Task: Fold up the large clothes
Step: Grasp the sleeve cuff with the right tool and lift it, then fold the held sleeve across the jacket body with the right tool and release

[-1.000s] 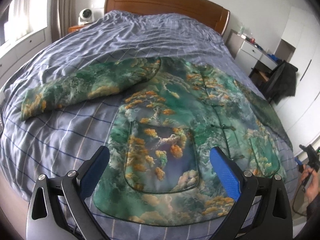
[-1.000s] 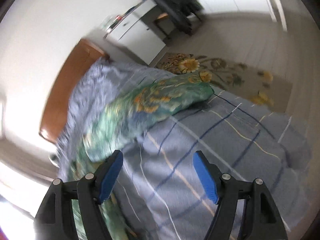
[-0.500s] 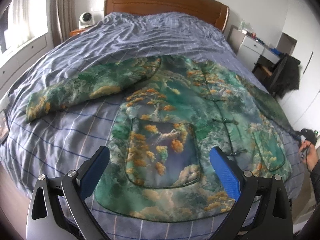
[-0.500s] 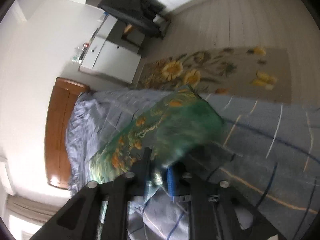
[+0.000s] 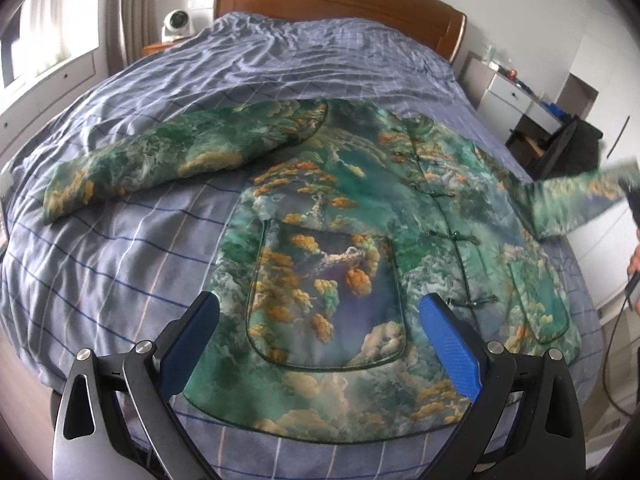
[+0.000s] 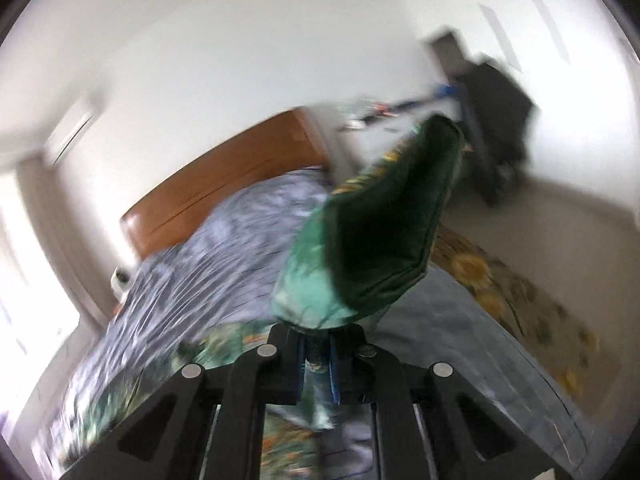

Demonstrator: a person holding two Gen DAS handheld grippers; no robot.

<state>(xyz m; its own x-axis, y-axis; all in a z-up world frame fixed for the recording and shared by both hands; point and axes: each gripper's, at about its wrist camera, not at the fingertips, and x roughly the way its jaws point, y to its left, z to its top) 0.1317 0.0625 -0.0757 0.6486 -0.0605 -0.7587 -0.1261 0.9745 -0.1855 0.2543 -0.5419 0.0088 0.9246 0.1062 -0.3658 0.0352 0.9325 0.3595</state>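
A green jacket with an orange and white cloud print lies front-up on the bed, its left sleeve stretched out flat. My left gripper is open and empty, hovering above the jacket's hem near the foot of the bed. My right gripper is shut on the jacket's right sleeve and holds it up off the bed; the raised sleeve also shows in the left wrist view, blurred.
The bed has a blue checked cover and a wooden headboard. A white camera sits on the nightstand. A white dresser and dark chair stand right of the bed. A floral rug lies beside it.
My right gripper closed on the right sleeve and lifted it off the bed. My left gripper stayed open and drew back slightly toward the foot.
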